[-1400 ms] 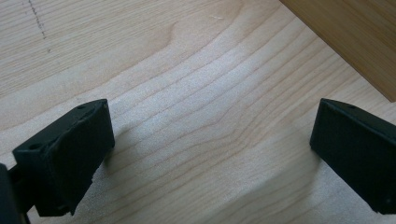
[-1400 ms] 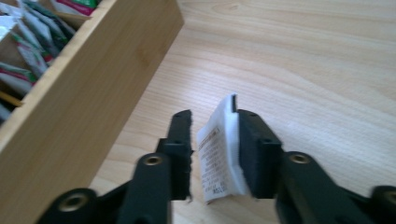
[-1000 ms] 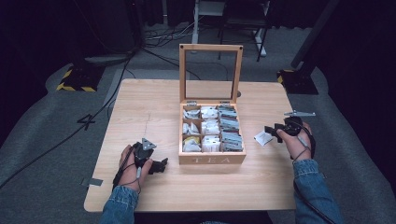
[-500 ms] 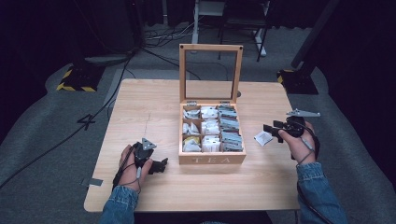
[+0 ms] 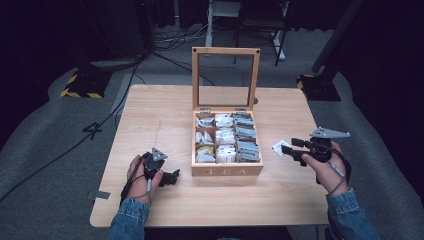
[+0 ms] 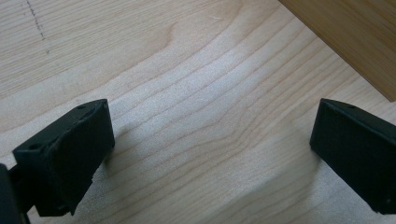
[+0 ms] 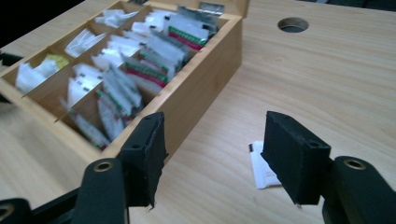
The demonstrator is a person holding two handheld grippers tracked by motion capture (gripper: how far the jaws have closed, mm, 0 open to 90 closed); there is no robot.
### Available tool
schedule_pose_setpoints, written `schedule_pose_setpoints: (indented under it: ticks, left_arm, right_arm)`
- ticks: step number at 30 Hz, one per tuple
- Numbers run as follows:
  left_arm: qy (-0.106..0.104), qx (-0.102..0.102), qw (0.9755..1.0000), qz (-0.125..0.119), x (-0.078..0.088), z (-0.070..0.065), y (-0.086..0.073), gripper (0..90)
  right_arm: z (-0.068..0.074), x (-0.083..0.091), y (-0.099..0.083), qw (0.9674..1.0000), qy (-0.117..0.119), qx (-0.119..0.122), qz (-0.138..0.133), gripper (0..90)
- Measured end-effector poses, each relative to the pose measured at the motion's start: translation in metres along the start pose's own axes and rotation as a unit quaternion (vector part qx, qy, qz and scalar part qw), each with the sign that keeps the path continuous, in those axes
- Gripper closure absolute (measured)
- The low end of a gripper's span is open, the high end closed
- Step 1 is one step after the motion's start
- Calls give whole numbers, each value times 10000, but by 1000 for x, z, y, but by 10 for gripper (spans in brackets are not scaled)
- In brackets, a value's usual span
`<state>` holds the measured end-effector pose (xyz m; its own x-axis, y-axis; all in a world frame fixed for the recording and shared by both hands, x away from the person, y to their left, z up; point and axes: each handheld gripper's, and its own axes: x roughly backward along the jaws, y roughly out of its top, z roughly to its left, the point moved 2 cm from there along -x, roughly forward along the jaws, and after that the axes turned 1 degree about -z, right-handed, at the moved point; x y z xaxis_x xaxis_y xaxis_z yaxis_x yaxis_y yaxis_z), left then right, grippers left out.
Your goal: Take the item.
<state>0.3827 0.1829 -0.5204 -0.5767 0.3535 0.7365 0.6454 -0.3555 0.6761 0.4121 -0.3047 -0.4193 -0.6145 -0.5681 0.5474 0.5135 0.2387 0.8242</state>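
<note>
Tabletop (image 5: 165,115): packet (image 7: 262,169) beneath right tool (image 7: 214,156)

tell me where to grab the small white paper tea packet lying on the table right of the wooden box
The small white paper tea packet lies flat on the light wooden table, so come from above with the right gripper, whose jaws stand open, and pinch across its free edge away from the wooden tea box.

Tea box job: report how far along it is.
Done: the tea box stands open, compartments full, and one white packet lies on the table beside it. In hand: nothing; the right claw is open above that packet. Left: the packet isn't in the box.
</note>
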Motion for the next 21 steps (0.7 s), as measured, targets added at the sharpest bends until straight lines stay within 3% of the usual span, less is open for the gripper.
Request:
schedule_pose_setpoints:
  ticks: [10,15,18,21]
  left_arm:
    - [-9,-12,10000,0,0,0,0,1]
    - [-8,-11,10000,0,0,0,0,1]
    - [-6,-17,10000,-3,0,0,0,1]
    - [-6,-17,10000,-3,0,0,0,1]
  right_arm:
    - [24,6,-17,9992,309,257,14,399]
    - [33,0,-30,9976,493,424,-242,416]
    - [39,-9,-44,9964,572,612,-96,425]
    - [41,-12,-50,9960,618,640,-1,422]
